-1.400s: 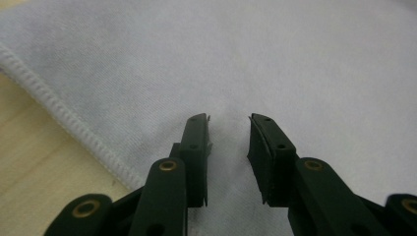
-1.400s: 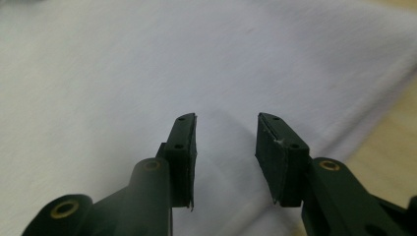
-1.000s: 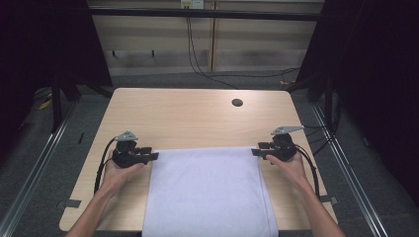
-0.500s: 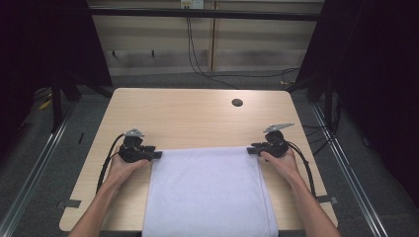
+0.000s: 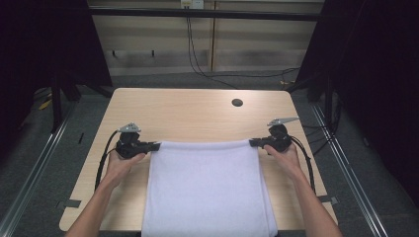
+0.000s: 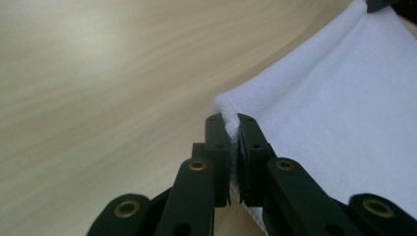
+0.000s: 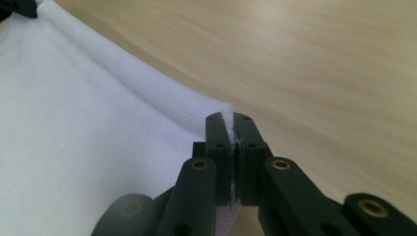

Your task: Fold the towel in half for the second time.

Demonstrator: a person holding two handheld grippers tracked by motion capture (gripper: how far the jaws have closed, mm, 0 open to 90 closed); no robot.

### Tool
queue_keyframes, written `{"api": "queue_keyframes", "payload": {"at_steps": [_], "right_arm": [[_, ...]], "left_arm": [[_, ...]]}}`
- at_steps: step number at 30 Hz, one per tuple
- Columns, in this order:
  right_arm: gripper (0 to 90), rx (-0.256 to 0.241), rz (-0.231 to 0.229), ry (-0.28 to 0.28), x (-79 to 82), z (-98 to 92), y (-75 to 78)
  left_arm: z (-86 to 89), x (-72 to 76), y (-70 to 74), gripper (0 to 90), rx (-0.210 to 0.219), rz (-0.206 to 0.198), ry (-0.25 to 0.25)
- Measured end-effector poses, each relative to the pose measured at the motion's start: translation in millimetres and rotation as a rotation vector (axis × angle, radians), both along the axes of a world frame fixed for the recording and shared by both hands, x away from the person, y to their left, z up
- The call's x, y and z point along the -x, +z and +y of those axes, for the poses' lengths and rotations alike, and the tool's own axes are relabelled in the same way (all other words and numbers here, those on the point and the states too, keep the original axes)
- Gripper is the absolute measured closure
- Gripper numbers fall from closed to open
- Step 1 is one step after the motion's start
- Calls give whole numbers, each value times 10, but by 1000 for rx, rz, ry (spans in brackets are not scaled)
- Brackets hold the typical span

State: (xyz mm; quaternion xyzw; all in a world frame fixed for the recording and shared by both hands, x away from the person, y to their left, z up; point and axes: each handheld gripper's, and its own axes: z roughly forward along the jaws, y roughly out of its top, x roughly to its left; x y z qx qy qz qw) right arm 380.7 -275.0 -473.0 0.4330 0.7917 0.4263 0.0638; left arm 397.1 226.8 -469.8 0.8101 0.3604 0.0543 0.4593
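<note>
From the high view, two forearms reach in from the near edge, each hand wrapped round a gripper. The left gripper [image 5: 154, 146] and right gripper [image 5: 255, 143] point inward at the far corners of a white towel [image 5: 207, 187], which lies flat on the pale wooden table [image 5: 188, 113] and hangs over its near edge. A dark round hole [image 5: 237, 102] sits farther back.

In the left gripper view, the black jaws are pinched tight on a bunched corner of soft, napped towel [image 6: 344, 98].

The right gripper view shows jaws clamped on the towel's [image 7: 74, 123] thick hem, wood grain beyond.
</note>
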Motion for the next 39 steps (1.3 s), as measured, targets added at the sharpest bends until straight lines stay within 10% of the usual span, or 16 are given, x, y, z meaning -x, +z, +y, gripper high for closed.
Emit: {"api": "queue_keyframes", "payload": {"at_steps": [11,23,30,39], "right_arm": [[875,-59,-138,-65,-277,28,553],[877,-122,-225,-103,-315,-25,909],[877,-96,-256,2,-27,-8,1024],[874,-74,-215,170,968,-6,710]], "left_arm": [[69,-278,519,857,72,-99,97],[87,-234,928,861,121,-198,120],[135,140,893,862,137,-205,41],[243,1032,439,855,75,-117,-80]]}}
